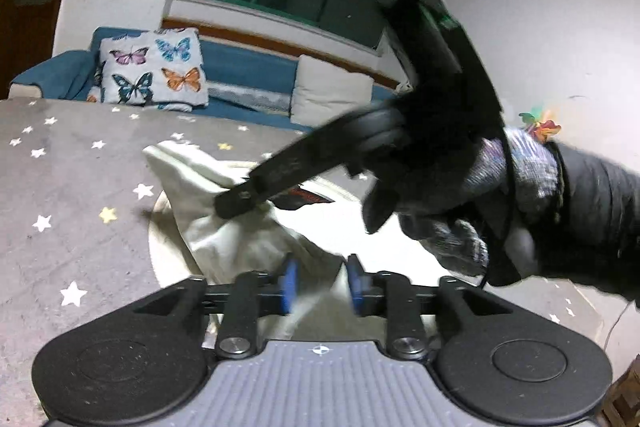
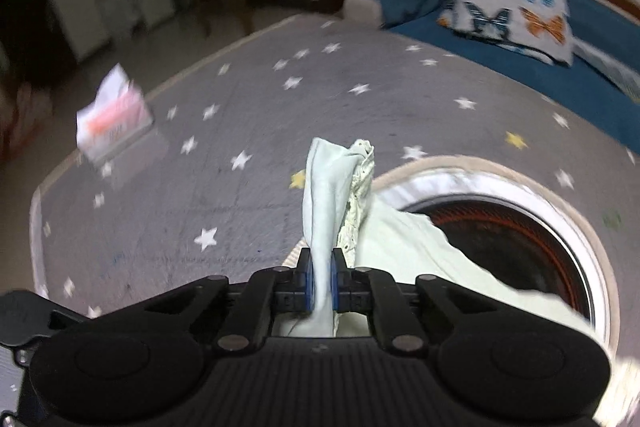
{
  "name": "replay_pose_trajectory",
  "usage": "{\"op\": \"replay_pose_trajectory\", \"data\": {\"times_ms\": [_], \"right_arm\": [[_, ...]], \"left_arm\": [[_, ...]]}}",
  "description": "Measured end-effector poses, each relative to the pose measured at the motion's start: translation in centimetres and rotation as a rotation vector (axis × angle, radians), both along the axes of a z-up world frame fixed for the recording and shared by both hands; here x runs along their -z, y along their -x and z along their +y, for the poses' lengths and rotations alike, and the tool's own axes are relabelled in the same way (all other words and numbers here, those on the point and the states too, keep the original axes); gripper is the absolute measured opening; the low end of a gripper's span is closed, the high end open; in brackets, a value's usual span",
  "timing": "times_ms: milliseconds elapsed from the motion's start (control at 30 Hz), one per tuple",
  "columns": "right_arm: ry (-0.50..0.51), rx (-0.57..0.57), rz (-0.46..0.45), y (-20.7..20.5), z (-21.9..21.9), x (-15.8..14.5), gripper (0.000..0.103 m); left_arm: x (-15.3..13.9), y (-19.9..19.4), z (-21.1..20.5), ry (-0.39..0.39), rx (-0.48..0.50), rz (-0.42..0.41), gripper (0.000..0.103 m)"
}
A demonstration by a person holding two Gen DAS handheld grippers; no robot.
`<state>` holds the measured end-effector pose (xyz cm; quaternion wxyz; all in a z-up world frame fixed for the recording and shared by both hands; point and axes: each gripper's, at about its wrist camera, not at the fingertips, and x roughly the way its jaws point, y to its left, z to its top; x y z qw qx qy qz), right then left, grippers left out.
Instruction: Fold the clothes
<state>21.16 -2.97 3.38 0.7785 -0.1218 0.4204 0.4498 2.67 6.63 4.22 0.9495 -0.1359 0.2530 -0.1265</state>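
A pale cream garment (image 1: 224, 235) hangs bunched over a round basket (image 2: 480, 167) that has a cream rim and a dark inside. In the right wrist view my right gripper (image 2: 321, 279) is shut on a vertical fold of the garment (image 2: 324, 195), which stands up past the pads. The left wrist view shows that same right gripper (image 1: 236, 205) pinching the cloth from above, held by a gloved hand (image 1: 520, 171). My left gripper (image 1: 320, 285) sits low beside the cloth. Its blue pads stand apart, with a ridge of fabric lying between them.
A grey rug with stars (image 2: 240, 115) covers the floor around the basket. On its left edge stands a tissue box (image 2: 114, 115). Behind the rug is a blue sofa (image 1: 248, 67) with a butterfly pillow (image 1: 152, 71) and a plain cushion (image 1: 328, 91).
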Motion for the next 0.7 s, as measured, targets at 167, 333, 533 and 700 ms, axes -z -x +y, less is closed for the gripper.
{"op": "replay_pose_trajectory", "data": {"times_ms": [167,333,533,700], "right_arm": [[-0.13,0.158,0.064,-1.2,-7.0,-0.2,0.006],[-0.22,0.311,0.12,-2.7,-14.4,0.2,0.006],[-0.269,0.421,0.138,-3.6,-21.1,0.8,0.006],[-0.281,0.47,0.188,-4.2,-24.0,2.9,0.006]], "left_arm": [[-0.7,0.2,-1.3,-0.006,0.033,-0.026,0.048],[-1.1,-1.0,-2.9,-0.014,0.059,-0.014,0.048],[-1.1,-2.9,-5.2,-0.033,0.086,0.021,0.05],[-0.6,-4.6,-7.1,-0.058,0.112,0.059,0.051]]}}
